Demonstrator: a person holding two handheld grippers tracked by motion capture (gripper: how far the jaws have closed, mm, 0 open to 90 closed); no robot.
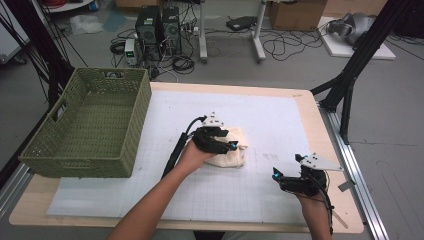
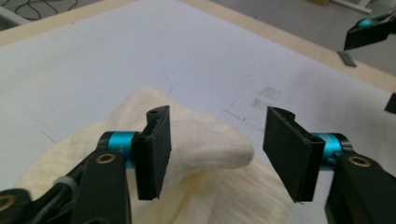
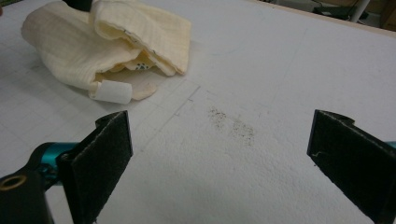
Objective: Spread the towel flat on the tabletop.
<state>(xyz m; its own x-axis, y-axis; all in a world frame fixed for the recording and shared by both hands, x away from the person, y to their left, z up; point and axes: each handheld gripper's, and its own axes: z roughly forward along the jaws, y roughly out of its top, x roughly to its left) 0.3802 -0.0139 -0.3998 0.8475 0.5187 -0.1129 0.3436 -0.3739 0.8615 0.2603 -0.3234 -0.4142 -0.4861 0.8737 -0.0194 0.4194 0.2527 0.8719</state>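
A cream cloth [image 1: 231, 148] lies bunched and loosely folded near the middle of the white mat [image 1: 280, 117], a little toward the person's edge of the table. The left gripper [image 2: 215, 156] sits right over it with its jaws apart and the cloth's top fold rising between them, not yet pinched. The right gripper [image 1: 278, 176] hovers well apart from the cloth, near the right front corner of the mat, jaws wide apart and holding nothing; its own view looks across bare mat toward the cloth, where a small white label [image 3: 111, 91] pokes out of the fold.

The step in hand looks like getting a hold on the cloth. The next move probably calls for the left jaws to press down and close on the raised fold, so that it does not slip out.

A green woven basket [image 1: 127, 125] stands empty at the left edge of the table, overlapping the mat's far left corner. The mat carries a faint grid and a dark smudge [image 3: 233, 125]. Beyond the table lie a grey floor, computer towers [image 1: 159, 30], tangled cables and black tripod legs [image 1: 350, 80]
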